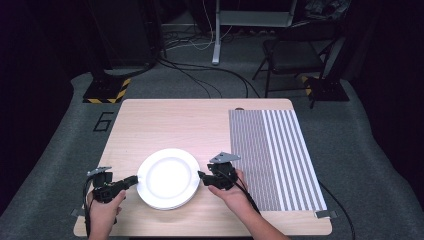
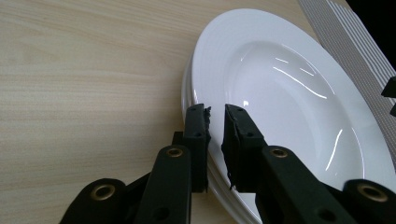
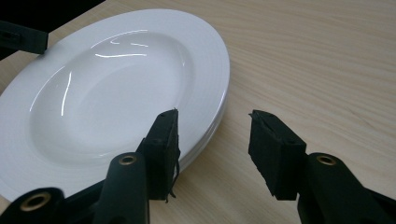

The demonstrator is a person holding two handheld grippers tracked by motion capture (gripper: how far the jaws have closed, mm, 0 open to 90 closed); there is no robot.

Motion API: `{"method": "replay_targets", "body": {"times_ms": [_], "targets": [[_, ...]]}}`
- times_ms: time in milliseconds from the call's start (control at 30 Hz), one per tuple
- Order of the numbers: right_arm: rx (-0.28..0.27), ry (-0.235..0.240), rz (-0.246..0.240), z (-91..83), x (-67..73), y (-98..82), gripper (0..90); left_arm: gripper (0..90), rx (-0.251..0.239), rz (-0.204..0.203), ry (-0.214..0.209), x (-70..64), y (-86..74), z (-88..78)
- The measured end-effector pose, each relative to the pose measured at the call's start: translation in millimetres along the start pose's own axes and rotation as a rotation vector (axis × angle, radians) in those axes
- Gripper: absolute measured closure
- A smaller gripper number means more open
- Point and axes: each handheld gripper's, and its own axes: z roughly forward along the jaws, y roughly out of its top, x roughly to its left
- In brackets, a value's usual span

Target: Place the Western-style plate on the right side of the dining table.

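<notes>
Bare tabletop point(image 1: 165, 122) beyond plates point(image 1: 167, 177), striped mat point(image 1: 272, 155) rightward

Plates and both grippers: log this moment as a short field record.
plates: stack of white deep plates, near edge of the wooden table
left gripper: shut on the top plate's rim, at the stack's left side
right gripper: open, at the stack's right edge; one jaw over the rim, the other above bare table, gripping nothing
mat: striped mat on the table's right part, apart from the stack

2 black grippers point(image 1: 131, 181), brass-ringed jaws, trailing black cables.
</notes>
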Motion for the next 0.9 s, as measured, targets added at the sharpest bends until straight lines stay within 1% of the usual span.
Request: {"method": "replay_targets", "body": {"times_ms": [33,67,167,200,267,367,400,567,700,733,767,900], "targets": [[0.001,0.003,0.007,0.7,0.3,0.3,52.1,80.5,0.005,-0.005,0.001,-0.1,-0.2,-0.2],[0.002,0.008,0.011,1.5,0.3,0.4,52.1,80.8,0.012,0.006,0.003,0.6,-0.2,-0.4],[0.008,0.018,0.023,3.8,0.5,0.0,51.9,81.2,0.009,0.005,0.002,0.6,-1.2,0.2],[0.013,0.023,0.038,4.3,1.1,-0.2,51.8,81.2,0.009,0.005,0.001,0.7,-1.4,0.1],[0.012,0.033,0.041,5.9,0.9,-0.4,51.6,81.3,0.006,0.003,0.002,0.4,-1.7,0.3],[0.019,0.048,0.059,8.8,1.8,-1.0,51.2,81.5,0.015,0.015,0.008,-0.5,-2.4,1.3],[0.022,0.051,0.061,10.2,2.1,-1.5,51.2,81.6,0.018,0.026,0.012,-0.7,-2.5,1.6],[0.044,0.065,0.078,14.6,3.6,-3.5,50.1,81.5,0.013,0.025,0.009,-0.7,-2.6,2.4],[0.05,0.085,0.092,18.3,3.5,-4.9,49.8,81.5,0.008,0.025,0.008,-0.8,-2.8,2.7],[0.059,0.089,0.1,19.2,4.2,-5.5,49.8,81.5,0.011,0.035,0.011,-0.8,-2.7,2.7],[0.063,0.091,0.102,20.3,4.7,-6.0,49.4,81.5,0.016,0.034,0.016,-1.8,-2.8,2.6],[0.067,0.105,0.11,22.7,7.1,-7.2,48.6,81.5,0.015,0.031,0.011,-1.4,-3.2,2.4]]}}
